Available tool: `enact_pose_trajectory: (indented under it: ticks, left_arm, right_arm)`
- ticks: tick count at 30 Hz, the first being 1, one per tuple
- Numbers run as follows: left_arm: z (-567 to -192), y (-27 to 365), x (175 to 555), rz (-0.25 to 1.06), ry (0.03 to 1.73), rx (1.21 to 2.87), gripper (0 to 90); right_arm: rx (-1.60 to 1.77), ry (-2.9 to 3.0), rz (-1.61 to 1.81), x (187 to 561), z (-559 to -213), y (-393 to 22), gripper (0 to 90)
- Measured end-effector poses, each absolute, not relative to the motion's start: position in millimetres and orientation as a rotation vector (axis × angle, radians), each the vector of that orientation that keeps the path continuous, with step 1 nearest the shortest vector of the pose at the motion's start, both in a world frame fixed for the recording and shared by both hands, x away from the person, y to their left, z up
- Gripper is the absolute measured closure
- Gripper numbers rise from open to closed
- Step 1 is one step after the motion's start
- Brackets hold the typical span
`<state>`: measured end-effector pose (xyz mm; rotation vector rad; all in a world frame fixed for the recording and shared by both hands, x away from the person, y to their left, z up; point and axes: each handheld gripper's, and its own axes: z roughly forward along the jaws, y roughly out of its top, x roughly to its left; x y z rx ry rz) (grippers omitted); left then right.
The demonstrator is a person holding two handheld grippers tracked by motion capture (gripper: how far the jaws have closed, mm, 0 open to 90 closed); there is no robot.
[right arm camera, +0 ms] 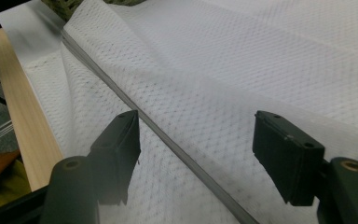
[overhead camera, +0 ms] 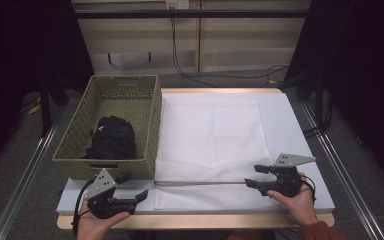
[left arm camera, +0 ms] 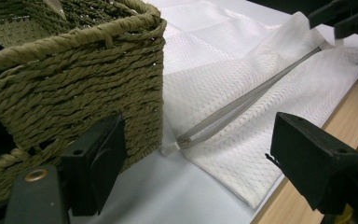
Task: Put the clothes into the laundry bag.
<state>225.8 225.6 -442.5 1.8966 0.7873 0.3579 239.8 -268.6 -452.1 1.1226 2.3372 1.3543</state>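
Observation:
A white mesh bag [overhead camera: 210,130] lies flat on the table, with a grey zipper [overhead camera: 200,183] running along near its front edge. My left gripper [overhead camera: 135,186] is at the bag's front left corner, by the basket, and its jaws stand open and empty. In the left gripper view the zipper's end [left arm camera: 186,139] lies ahead between the jaws of the left gripper [left arm camera: 200,154]. My right gripper [overhead camera: 252,175] is open at the zipper's right end. In the right gripper view the zipper [right arm camera: 168,135] runs across the mesh bag [right arm camera: 242,60] between the parted jaws of the right gripper [right arm camera: 196,149], untouched.
A woven olive basket [overhead camera: 150,125] stands at the table's left and holds a black garment [overhead camera: 112,137]. Its corner [left arm camera: 74,79] is close to my left gripper's jaw. The wooden table edge [overhead camera: 195,220] runs along the front. Cables hang at the back.

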Motion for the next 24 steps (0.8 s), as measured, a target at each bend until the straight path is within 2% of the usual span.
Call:
enact_pose_trajectory:
  ticks: [10, 15, 24]
  left_arm:
    - [-442.2, 221.2, 226.2, 0.348, 0.797, 1.896, 18.4]
    - [-440.8, 218.1, 222.4, 0.355, 0.792, 1.898, 18.4]
    - [-441.6, 215.5, 222.6, 0.363, 0.779, 1.922, 18.5]
  right_arm:
    - [1.074, 2.461, 1.335, 259.8, -459.2, -230.7, 32.8]
    - [1.012, 2.564, 1.285, 270.2, -464.8, -209.2, 43.4]
    - [0.92, 2.657, 1.304, 293.6, -462.1, -171.4, 42.3]
